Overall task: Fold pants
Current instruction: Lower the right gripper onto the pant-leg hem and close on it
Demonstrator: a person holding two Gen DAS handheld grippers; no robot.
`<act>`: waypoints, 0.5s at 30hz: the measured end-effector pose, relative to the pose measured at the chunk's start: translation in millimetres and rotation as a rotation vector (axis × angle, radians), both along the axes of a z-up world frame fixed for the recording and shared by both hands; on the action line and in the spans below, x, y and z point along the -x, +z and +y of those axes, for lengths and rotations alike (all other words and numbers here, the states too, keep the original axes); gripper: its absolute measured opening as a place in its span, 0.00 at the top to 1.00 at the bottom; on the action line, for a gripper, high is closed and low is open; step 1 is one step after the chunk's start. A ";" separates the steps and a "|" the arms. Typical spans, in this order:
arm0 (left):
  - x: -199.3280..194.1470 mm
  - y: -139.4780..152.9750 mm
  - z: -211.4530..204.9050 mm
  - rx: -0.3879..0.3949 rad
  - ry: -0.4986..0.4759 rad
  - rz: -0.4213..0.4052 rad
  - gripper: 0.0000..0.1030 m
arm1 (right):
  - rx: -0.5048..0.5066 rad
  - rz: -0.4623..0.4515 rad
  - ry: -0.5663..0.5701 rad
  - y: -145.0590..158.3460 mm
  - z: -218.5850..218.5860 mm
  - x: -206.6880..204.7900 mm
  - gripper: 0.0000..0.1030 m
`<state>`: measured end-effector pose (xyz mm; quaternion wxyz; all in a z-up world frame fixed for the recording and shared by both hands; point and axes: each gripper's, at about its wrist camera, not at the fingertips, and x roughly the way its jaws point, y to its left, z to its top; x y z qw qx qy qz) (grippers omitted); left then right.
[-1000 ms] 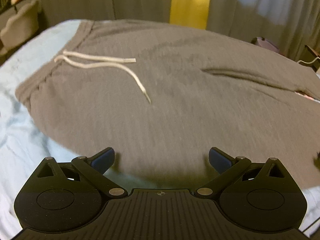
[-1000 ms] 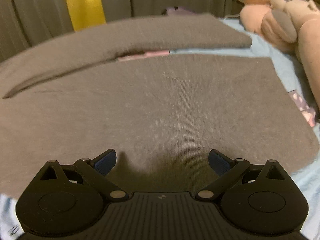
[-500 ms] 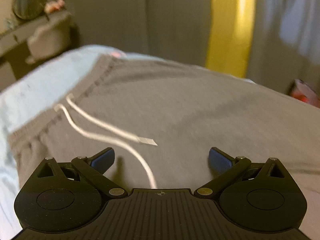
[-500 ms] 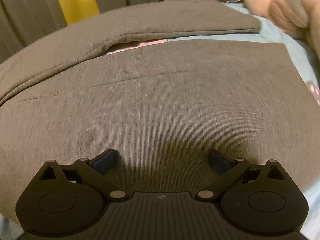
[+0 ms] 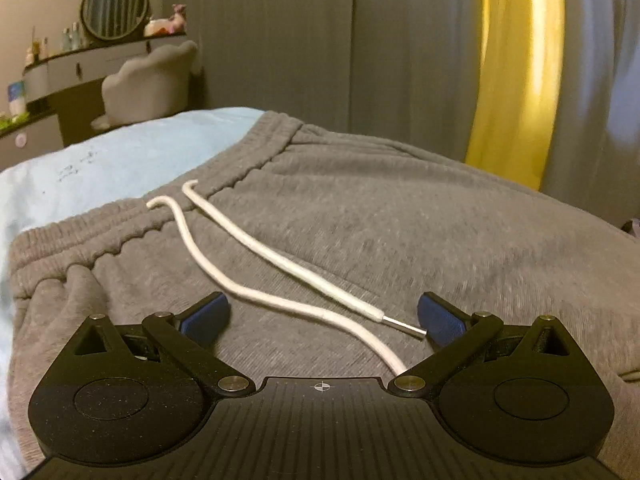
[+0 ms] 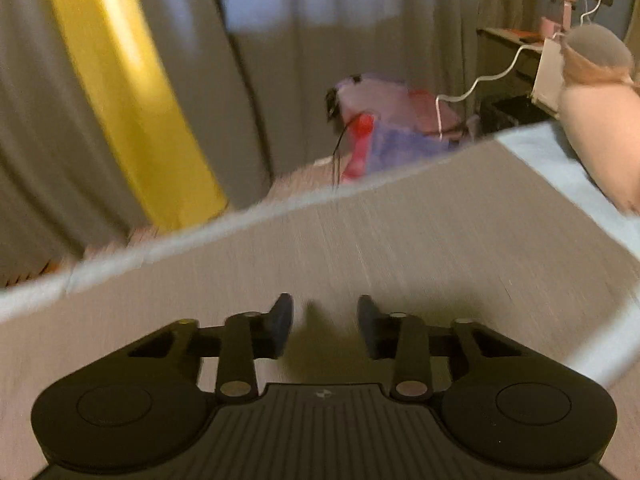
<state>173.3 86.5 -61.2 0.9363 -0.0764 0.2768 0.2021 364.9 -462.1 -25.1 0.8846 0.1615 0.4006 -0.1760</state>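
Observation:
Grey sweatpants (image 5: 400, 220) lie flat on a light blue bed. The ribbed waistband (image 5: 224, 168) is at the left, and two white drawstrings (image 5: 280, 264) run from it toward my left gripper (image 5: 323, 316). That gripper is wide open, low over the pants below the waistband, with the drawstring ends between its blue pads. In the blurred right wrist view a grey pant leg (image 6: 420, 248) stretches to the bed's far edge. My right gripper (image 6: 325, 320) is low over it, jaws partly closed with a clear gap and nothing between them.
The blue bed sheet (image 5: 100, 164) shows left of the waistband. A vanity with a round mirror (image 5: 114, 4) and a grey chair (image 5: 148, 84) stand beyond. Grey and yellow curtains (image 6: 132, 100) hang behind the bed. A pink plush toy (image 6: 600, 128) lies at the right; bags (image 6: 400, 128) are on the floor.
My left gripper has moved toward the waistband, and the drawstrings now lie between its pads. My right gripper has moved toward the far edge of the leg, and its jaws have narrowed.

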 end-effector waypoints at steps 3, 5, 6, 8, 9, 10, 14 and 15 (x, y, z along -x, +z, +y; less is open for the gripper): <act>1.4 0.2 3.0 0.011 0.000 -0.013 0.00 | -0.059 0.016 -0.130 -13.5 -17.2 -48.4 0.64; 2.6 -2.8 1.8 0.014 0.000 -0.017 0.00 | -0.112 0.045 -0.203 -24.7 -29.8 -71.9 0.62; 4.8 -6.6 -1.1 0.011 0.000 -0.016 0.00 | -0.134 0.052 -0.240 -28.6 -34.6 -78.0 0.62; 7.5 -7.2 -4.0 0.011 0.000 -0.019 0.00 | -0.162 0.038 -0.312 -36.8 -42.0 -85.4 0.58; 6.2 -9.1 -2.3 0.014 0.001 -0.021 0.00 | -0.155 0.042 -0.327 -41.0 -42.4 -86.4 0.54; 5.7 -10.3 -2.1 0.016 0.002 -0.025 0.00 | -0.138 0.051 -0.333 -44.9 -42.4 -90.2 0.54; 5.4 -12.3 -4.9 0.001 0.008 -0.028 0.00 | -0.081 0.073 -0.332 -52.0 -42.1 -101.3 0.55; 5.2 -12.7 -5.5 -0.003 0.009 -0.028 0.00 | -0.060 0.082 -0.328 -51.7 -41.0 -103.8 0.62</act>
